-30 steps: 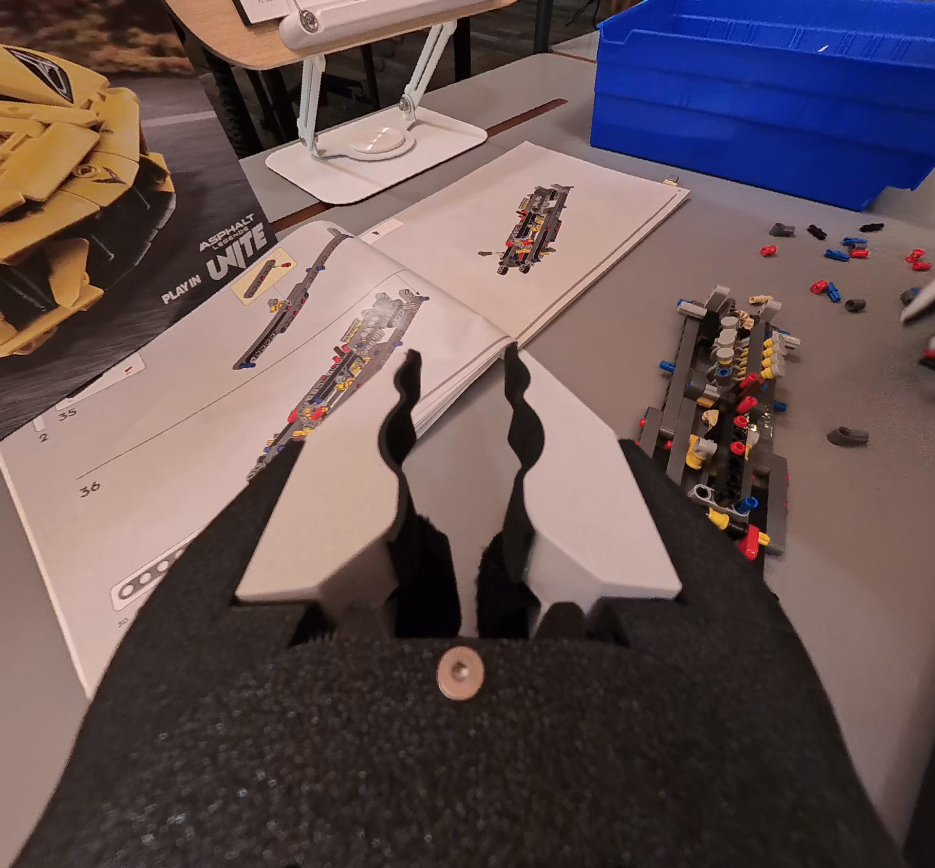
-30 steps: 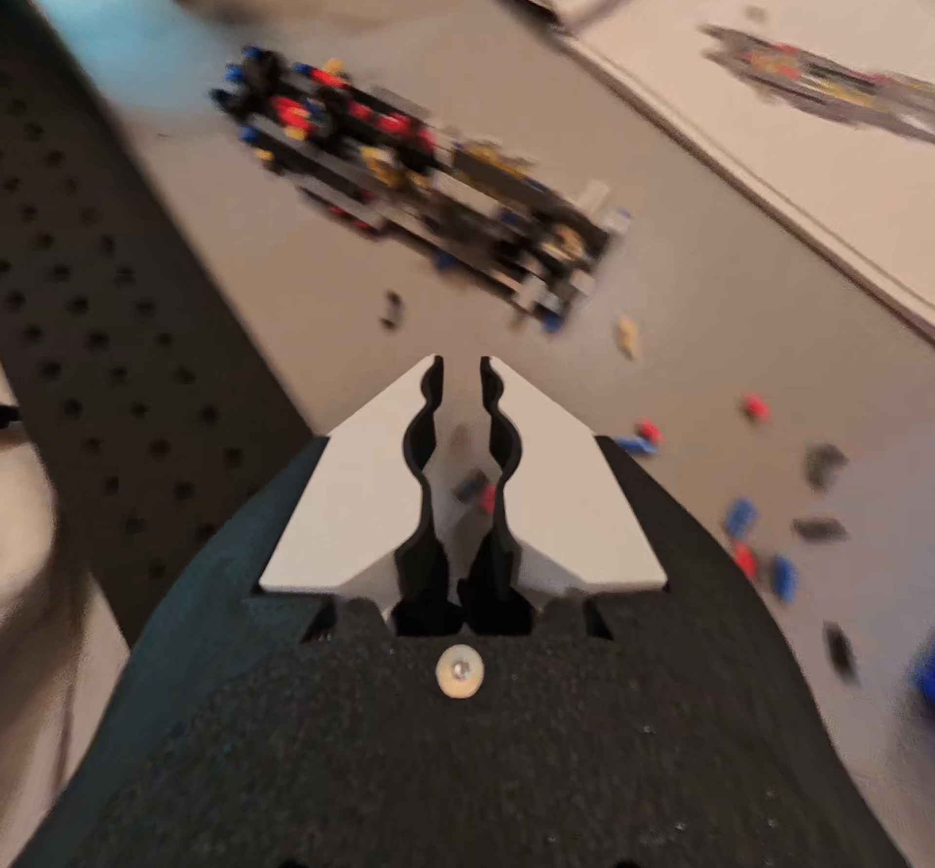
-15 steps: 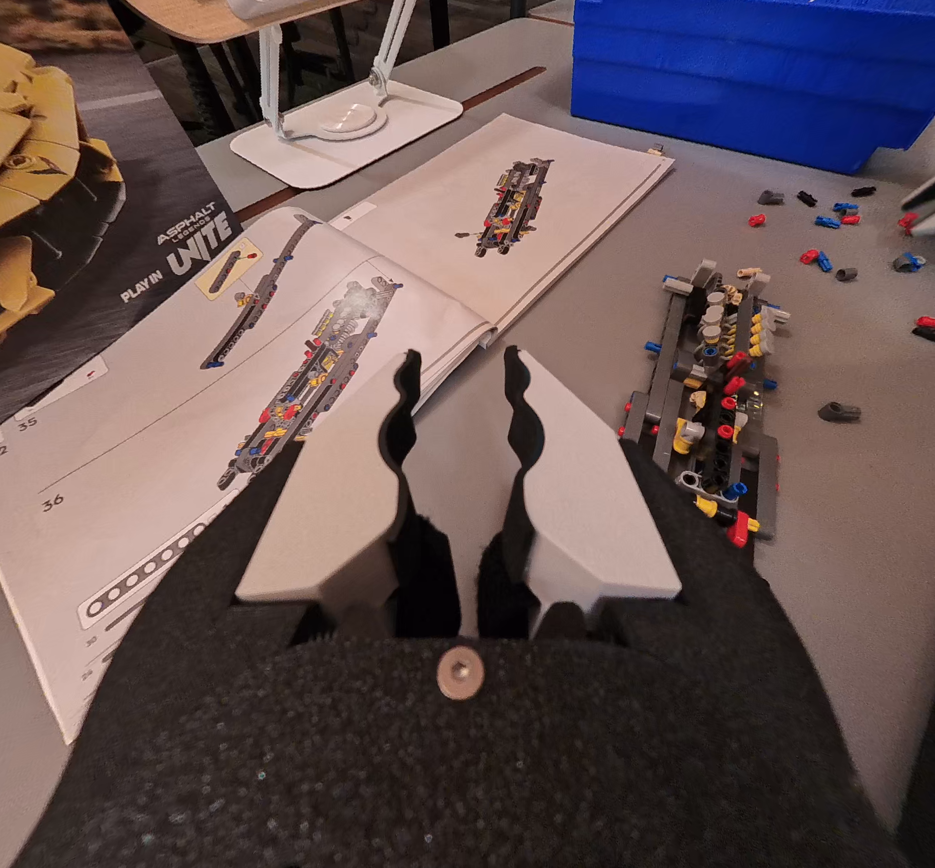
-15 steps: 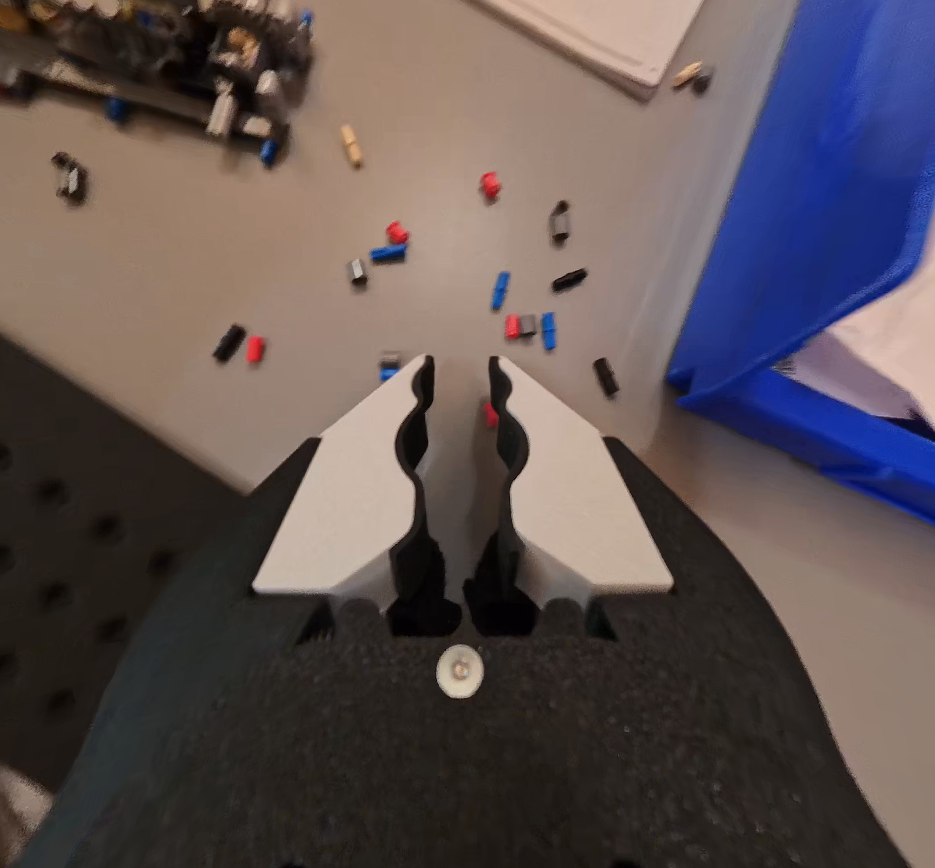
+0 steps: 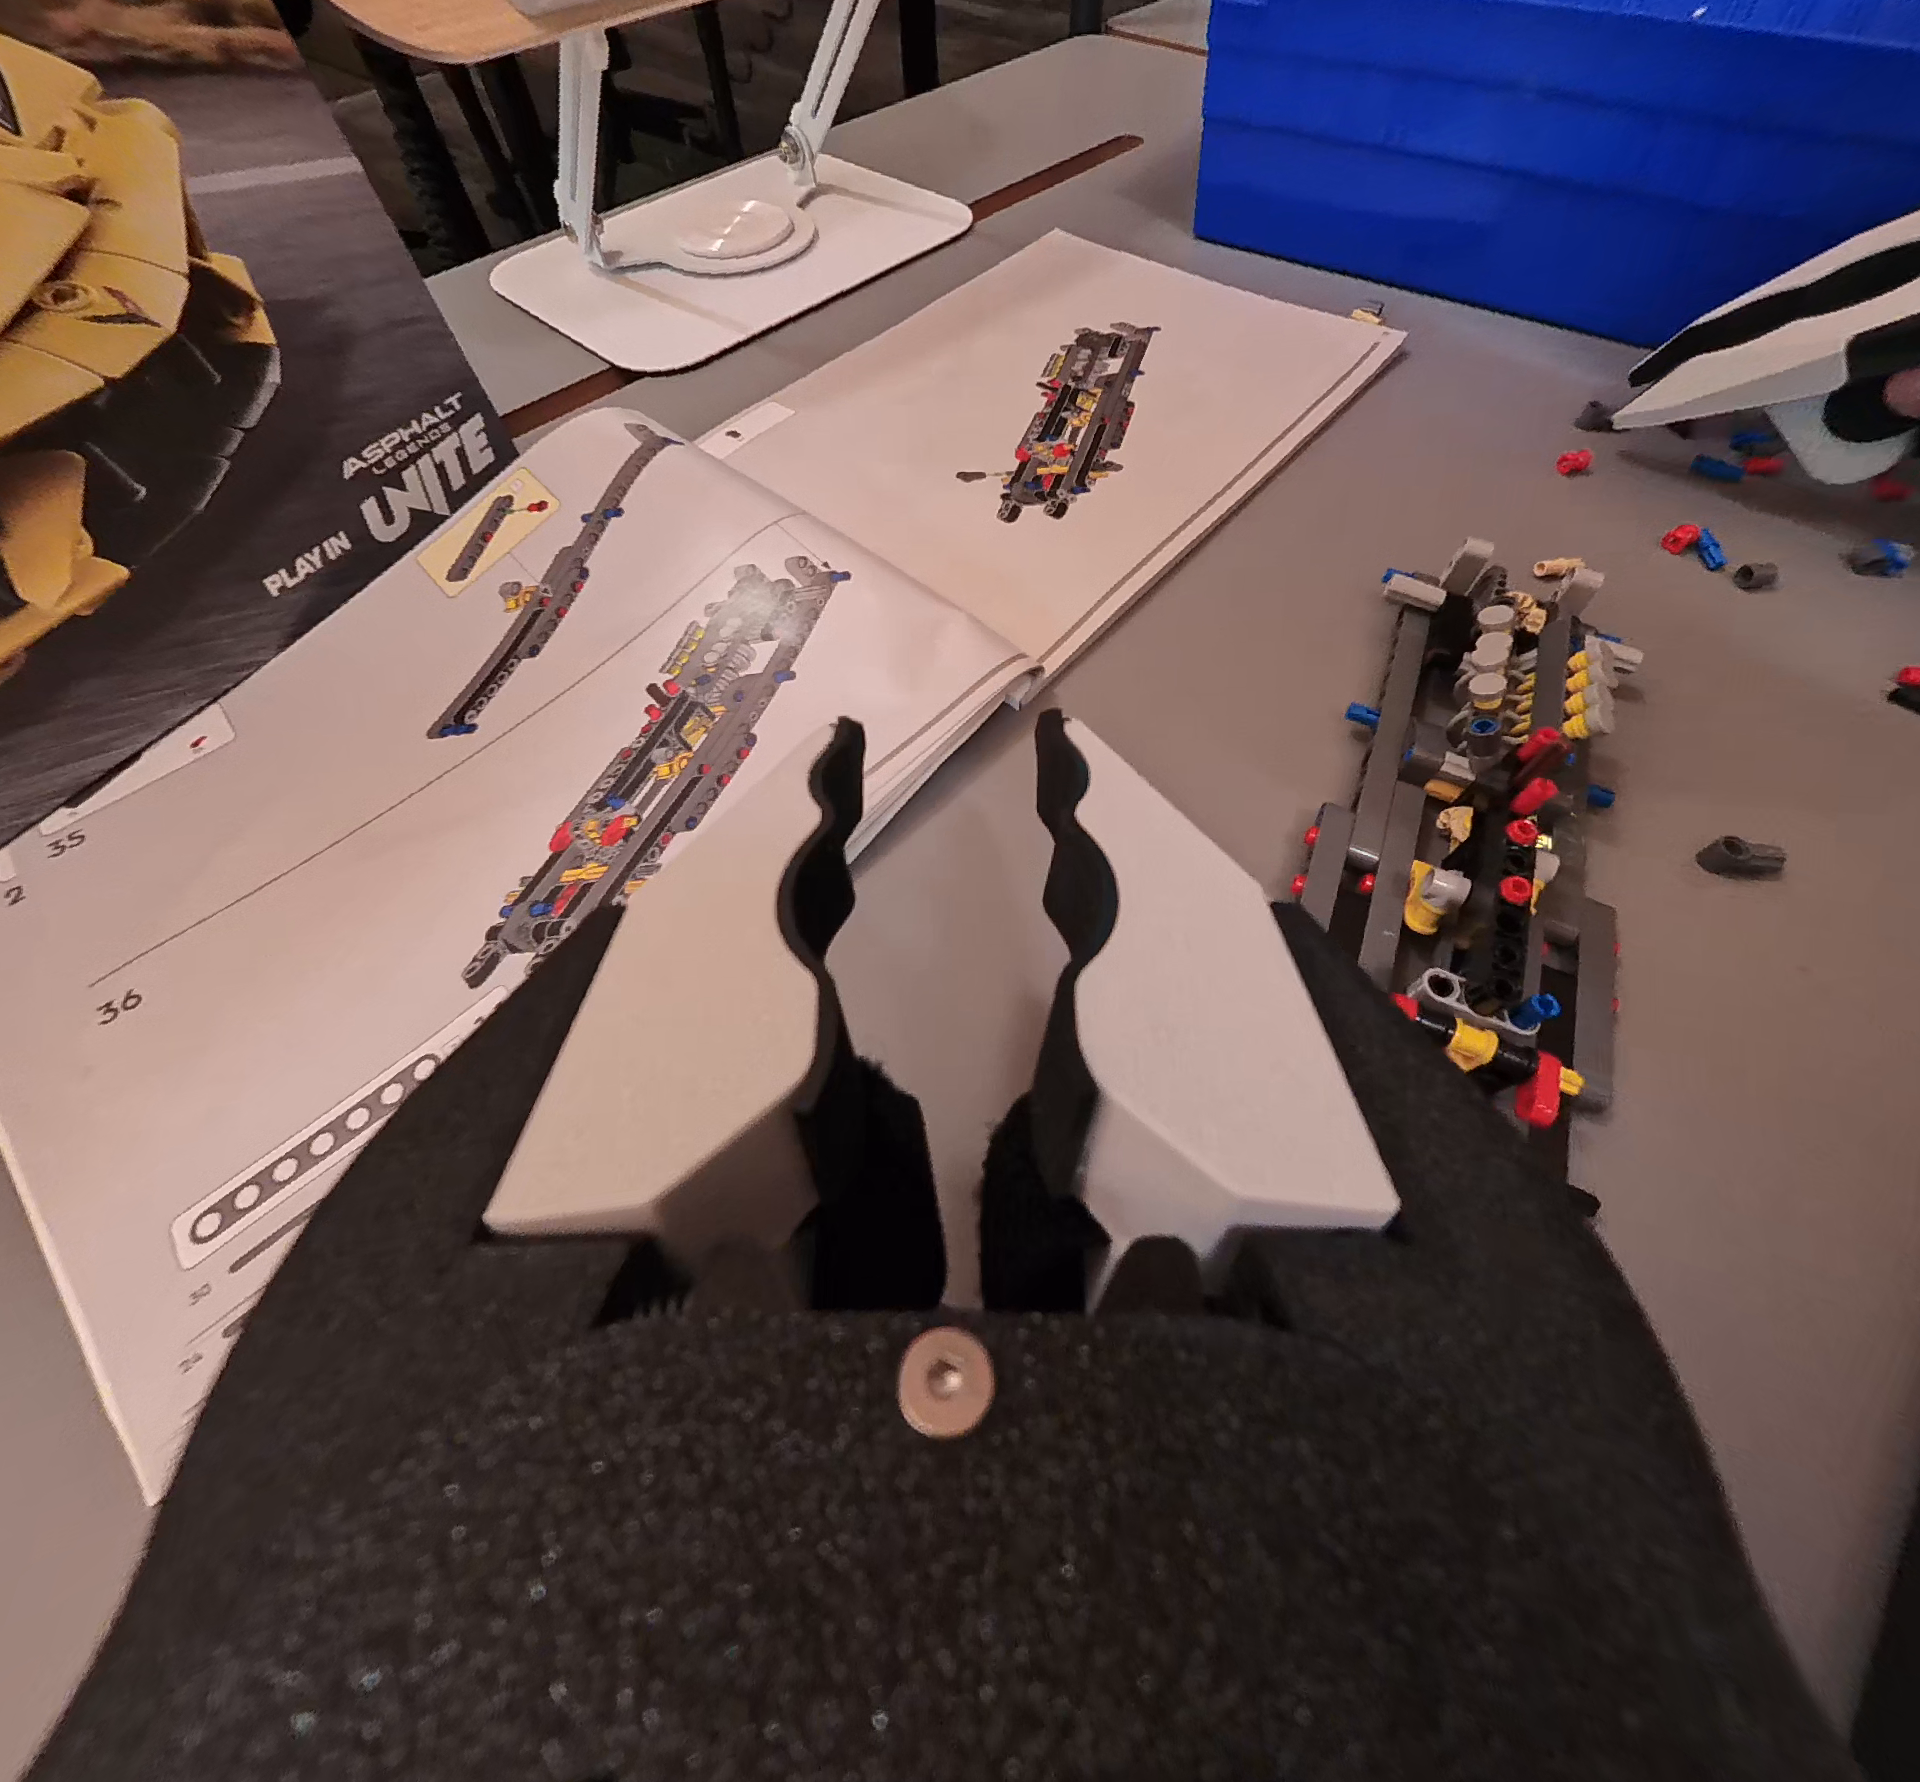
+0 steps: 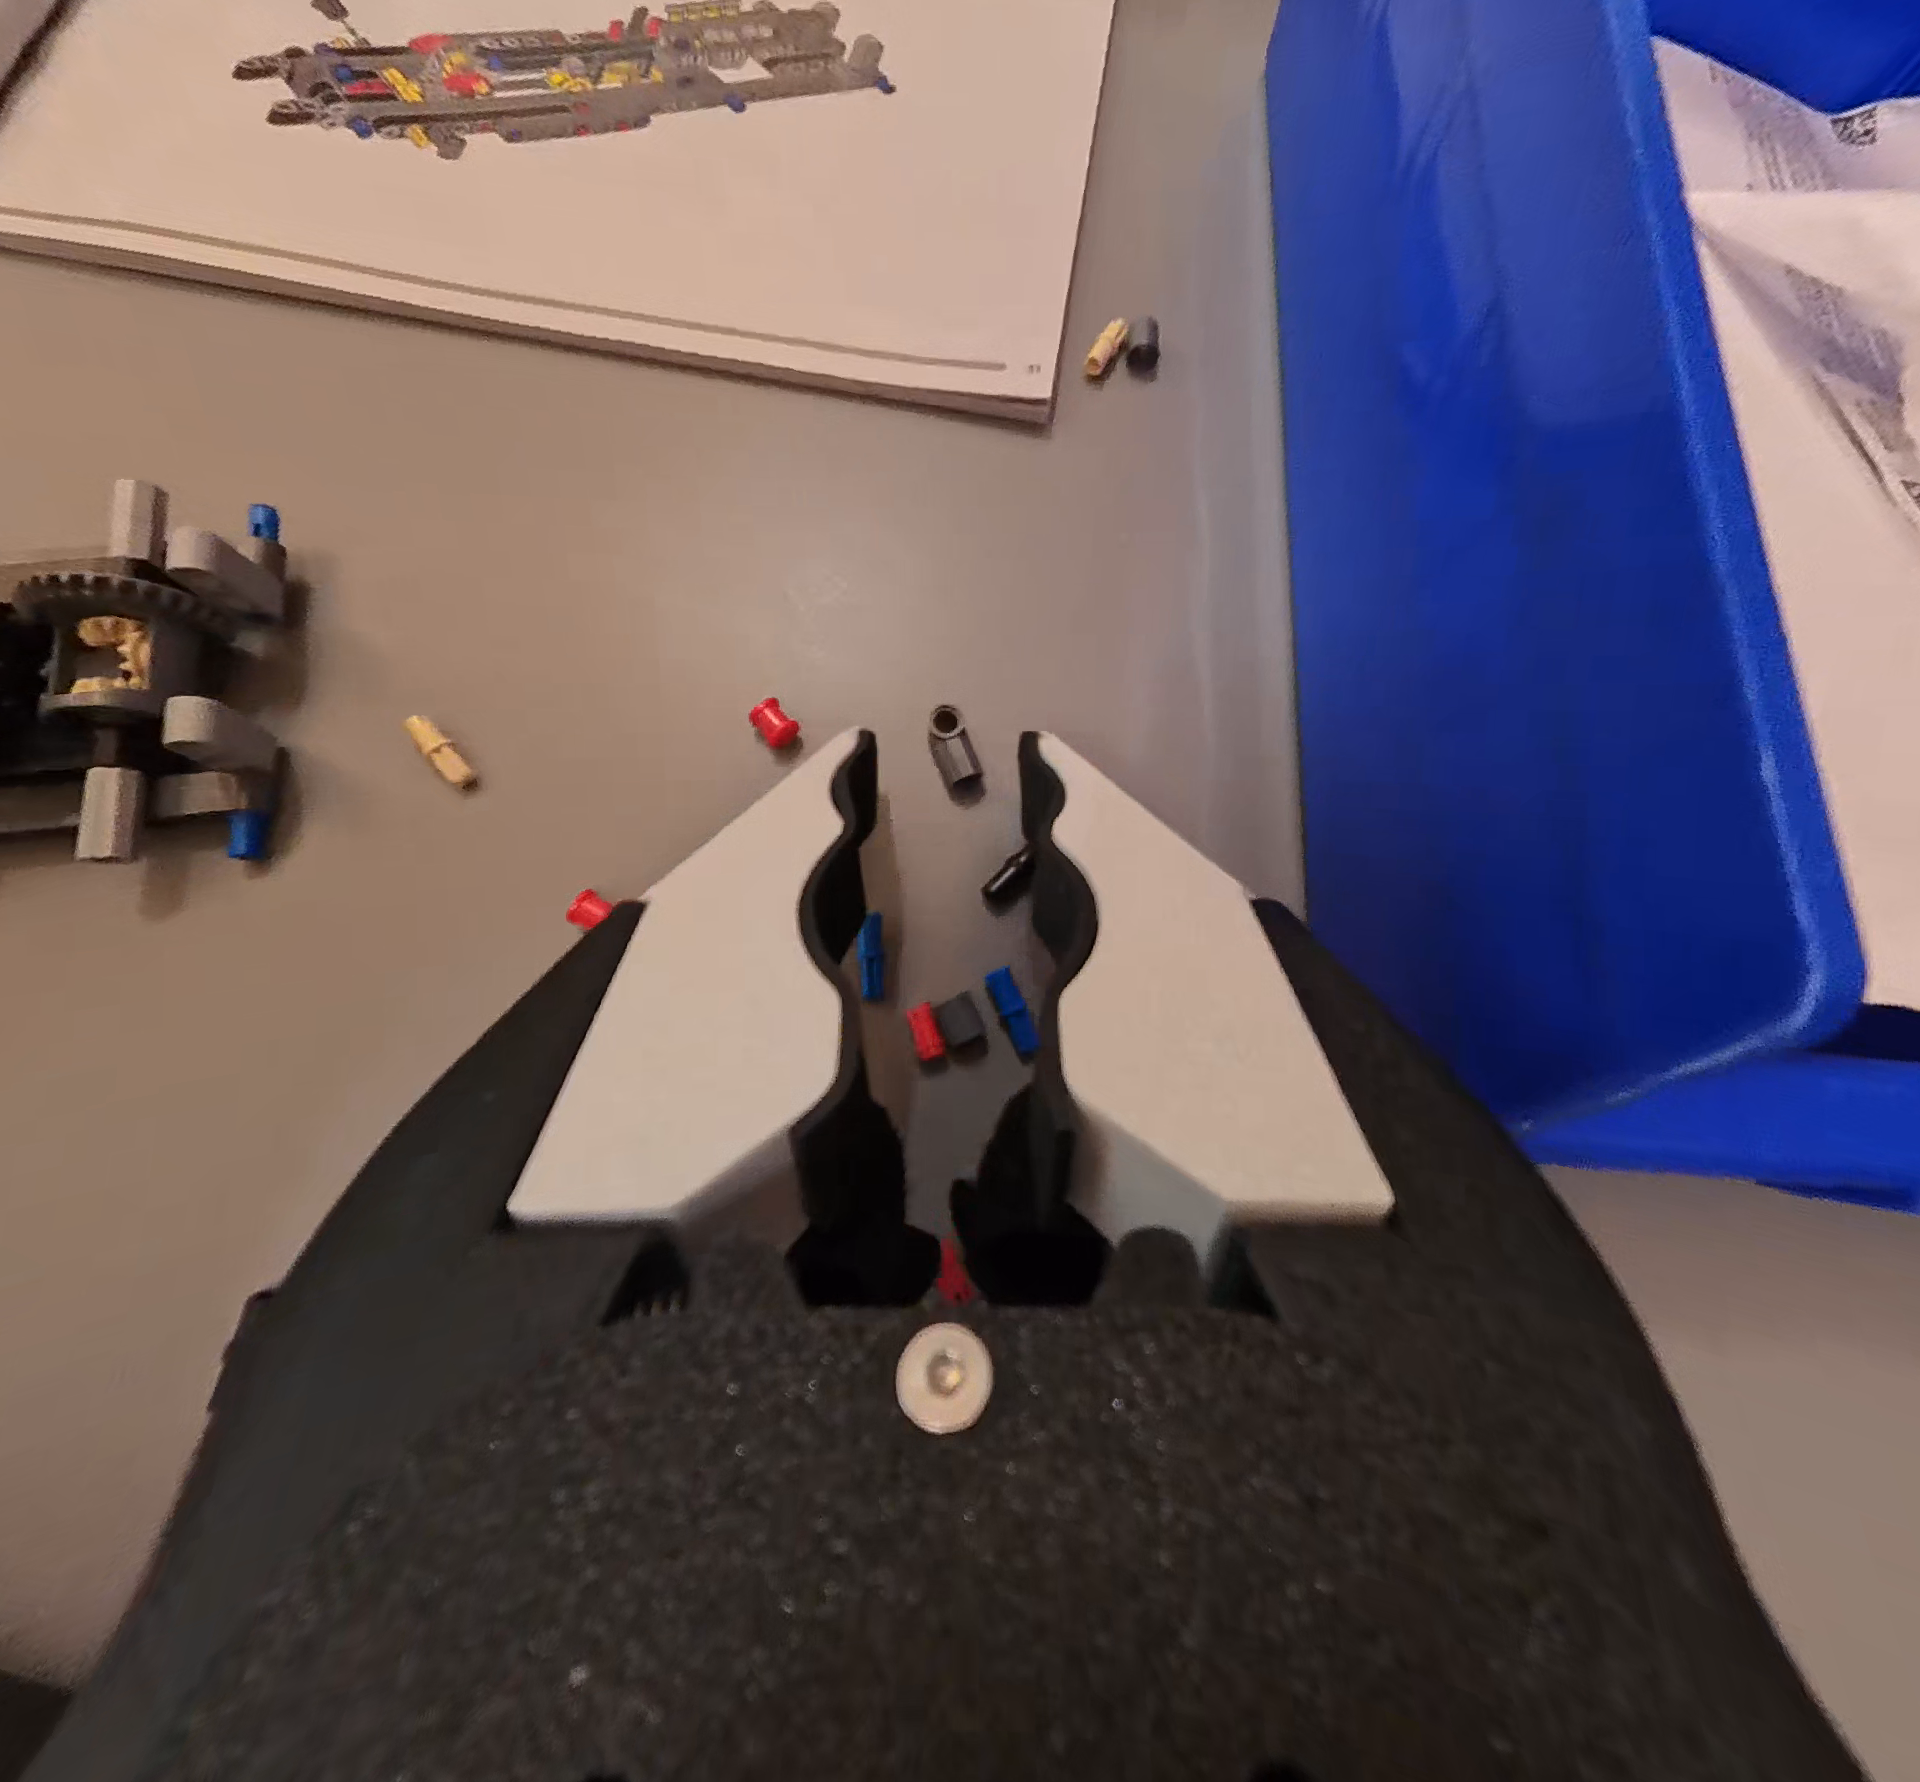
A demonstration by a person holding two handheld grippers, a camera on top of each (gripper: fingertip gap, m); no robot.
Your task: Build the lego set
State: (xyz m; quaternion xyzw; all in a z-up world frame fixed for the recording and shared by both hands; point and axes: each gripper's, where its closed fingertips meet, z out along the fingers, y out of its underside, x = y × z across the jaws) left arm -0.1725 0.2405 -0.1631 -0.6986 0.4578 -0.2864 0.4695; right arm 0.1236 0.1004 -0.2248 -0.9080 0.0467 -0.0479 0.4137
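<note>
Grey table (image 5: 1714,1317) bears the chassis (image 5: 1475,828); only the right wrist view shows loose pins (image 6: 961,1020) beneath empty, parted jaws.

The half-built lego chassis (image 5: 1475,828), a long grey frame studded with red, yellow and blue pins, lies flat on the grey table, right of the open instruction booklet (image 5: 665,693). Loose small pieces (image 6: 961,1015), red, blue, black and tan, lie scattered beyond its far end, near the blue bin (image 6: 1507,485).
</note>
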